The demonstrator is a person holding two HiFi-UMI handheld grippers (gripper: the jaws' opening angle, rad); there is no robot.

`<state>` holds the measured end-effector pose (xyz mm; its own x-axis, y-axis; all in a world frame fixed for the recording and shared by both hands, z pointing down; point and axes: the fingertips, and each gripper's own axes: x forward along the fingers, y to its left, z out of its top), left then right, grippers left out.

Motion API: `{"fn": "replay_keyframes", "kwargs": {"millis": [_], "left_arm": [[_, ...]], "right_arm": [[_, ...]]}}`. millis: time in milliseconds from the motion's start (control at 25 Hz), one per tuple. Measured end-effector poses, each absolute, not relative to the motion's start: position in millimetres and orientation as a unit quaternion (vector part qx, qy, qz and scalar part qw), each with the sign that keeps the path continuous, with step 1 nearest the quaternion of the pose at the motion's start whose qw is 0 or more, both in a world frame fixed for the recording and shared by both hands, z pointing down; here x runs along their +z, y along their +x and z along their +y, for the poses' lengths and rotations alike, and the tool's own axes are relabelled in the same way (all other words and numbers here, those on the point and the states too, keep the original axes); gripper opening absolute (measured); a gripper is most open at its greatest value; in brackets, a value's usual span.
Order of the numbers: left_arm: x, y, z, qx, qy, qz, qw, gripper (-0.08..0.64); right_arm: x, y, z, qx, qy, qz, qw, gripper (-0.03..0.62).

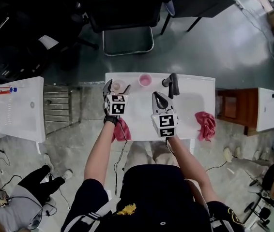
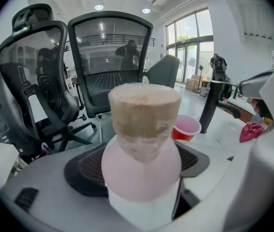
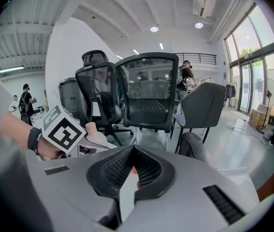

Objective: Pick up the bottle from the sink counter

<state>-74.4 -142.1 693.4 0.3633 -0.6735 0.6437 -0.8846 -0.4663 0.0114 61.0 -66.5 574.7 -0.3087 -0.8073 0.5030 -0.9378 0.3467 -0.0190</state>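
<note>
Between the jaws of our left gripper (image 1: 116,89), which clamp its sides, the bottle (image 2: 142,144) stands upright near the tabletop's (image 1: 195,91) far left corner. It has a round, pale pink body and a broad tan cap. Our right gripper (image 3: 133,153) hangs just beside, jaws pressed together on nothing. We judge the lift goes straight up along the bottle's axis.

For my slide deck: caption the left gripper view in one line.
Left tongs clamp the pink, tan-capped bottle, with a red cup and black faucet behind.
</note>
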Motion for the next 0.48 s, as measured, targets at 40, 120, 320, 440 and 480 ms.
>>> {"fn": "replay_keyframes", "kwargs": {"millis": [40,120,320,440,480], "left_arm": [[688,-71,-140,0.289,0.807,-0.482,0.179,0.416],[677,-64,-136,0.287,0.811,-0.479,0.175,0.416],[647,-51,-124,0.279,0.819,-0.473,0.165,0.416],[629,-42,-116,0.272,0.825,-0.468,0.163,0.416],[621,-38,-112,0.268,0.826,-0.467,0.165,0.416]], "right_arm": [[573,63,-66,0.156,0.551,-0.793,0.206,0.025],[569,69,-64,0.156,0.555,-0.792,0.202,0.025],[553,82,-57,0.151,0.568,-0.787,0.188,0.025],[542,91,-56,0.148,0.578,-0.783,0.177,0.025],[538,95,-54,0.147,0.581,-0.781,0.174,0.025]]}}
